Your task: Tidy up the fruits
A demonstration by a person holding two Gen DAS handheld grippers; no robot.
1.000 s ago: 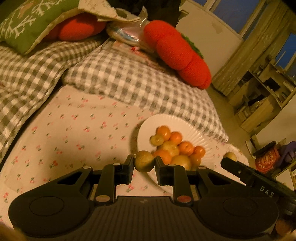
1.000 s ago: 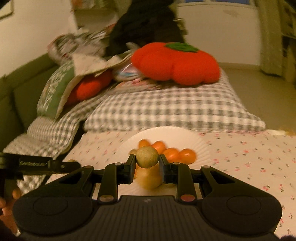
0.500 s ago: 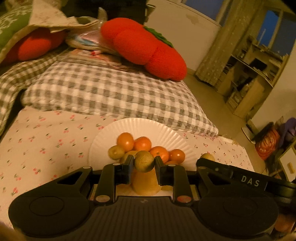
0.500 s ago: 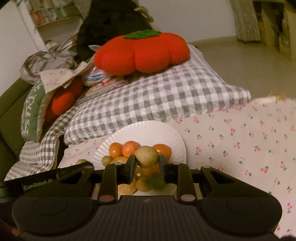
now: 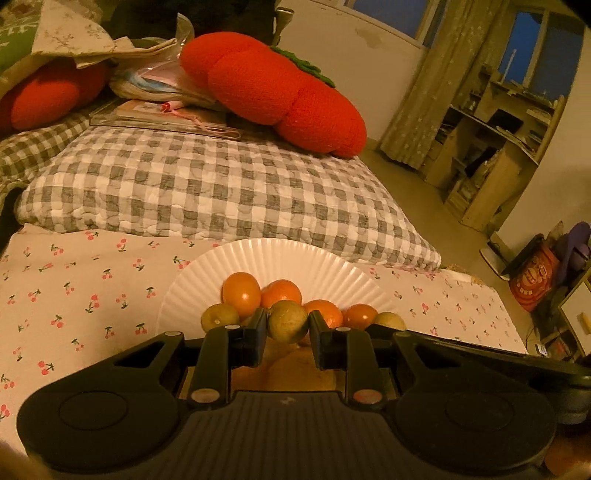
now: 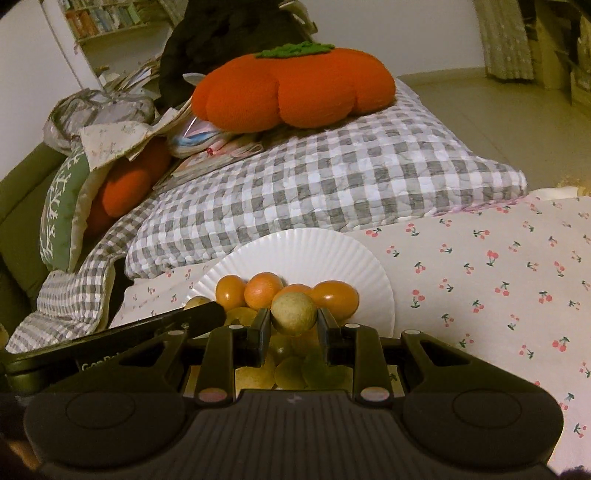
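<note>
Gripping a greenish fruit (image 5: 287,319) in my left gripper (image 5: 287,325) and a tan fruit (image 6: 294,309) in my right gripper (image 6: 294,321), both clamped, I hover over the white paper plate (image 5: 325,264) on the cherry-print sheet (image 5: 74,280). Several orange fruits (image 5: 241,292) already sit piled there; these two aren't dropped yet, probably the last.

I was working in a home, in a lived-in bedroom. A bed (image 6: 498,280) with a cherry-print sheet carried a grey checked quilt (image 5: 221,195) and a pumpkin-shaped cushion (image 6: 295,88). Curtains (image 5: 436,92) hung by a dark window, beside cluttered wooden shelves (image 5: 495,147), and a bookshelf (image 6: 107,18) stood behind.
</note>
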